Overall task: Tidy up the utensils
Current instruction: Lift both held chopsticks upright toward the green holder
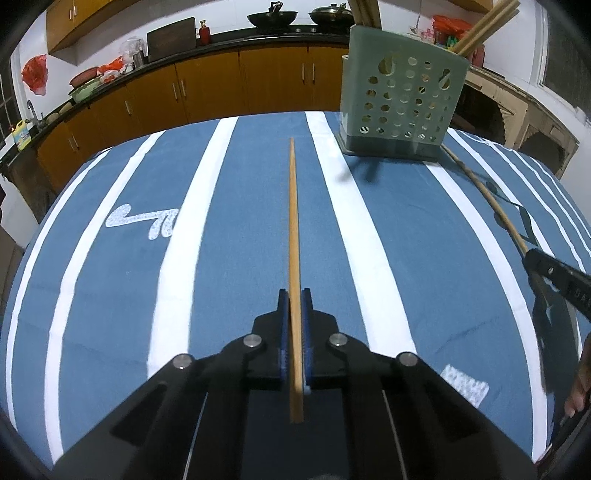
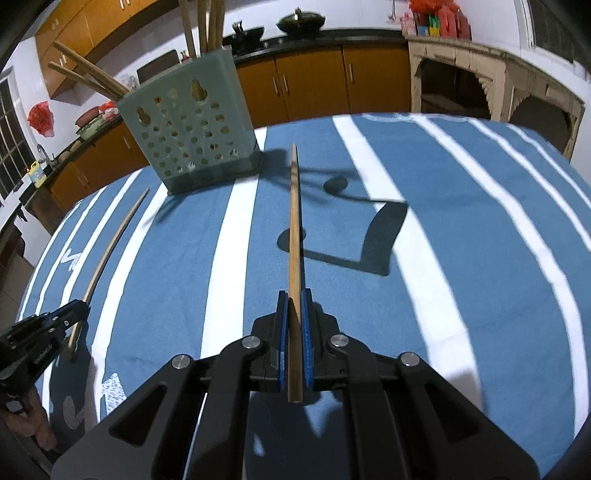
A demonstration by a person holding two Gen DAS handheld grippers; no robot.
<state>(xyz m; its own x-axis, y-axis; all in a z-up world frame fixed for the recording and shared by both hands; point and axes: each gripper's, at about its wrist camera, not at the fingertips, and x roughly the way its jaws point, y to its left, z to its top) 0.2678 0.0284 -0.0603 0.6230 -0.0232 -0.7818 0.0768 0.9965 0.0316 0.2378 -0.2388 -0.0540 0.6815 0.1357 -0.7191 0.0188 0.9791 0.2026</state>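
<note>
Striped blue-and-white cloth (image 1: 110,295) covers the table I work over, and the green perforated holder (image 1: 399,99) stands at its far side with several chopsticks (image 2: 201,26) already upright in it. My left gripper (image 1: 294,295) is clamped on one wooden chopstick (image 1: 293,221) near its thick end, the tip reaching out over the cloth. My right gripper (image 2: 294,295) pinches a second chopstick (image 2: 294,236) the same way. Both sticks look light, stiff and smooth, so I judge they could pivot or slide between the pads; gripping near the thick end leaves the long tip free to wander when I aim at the holder's opening.
</note>
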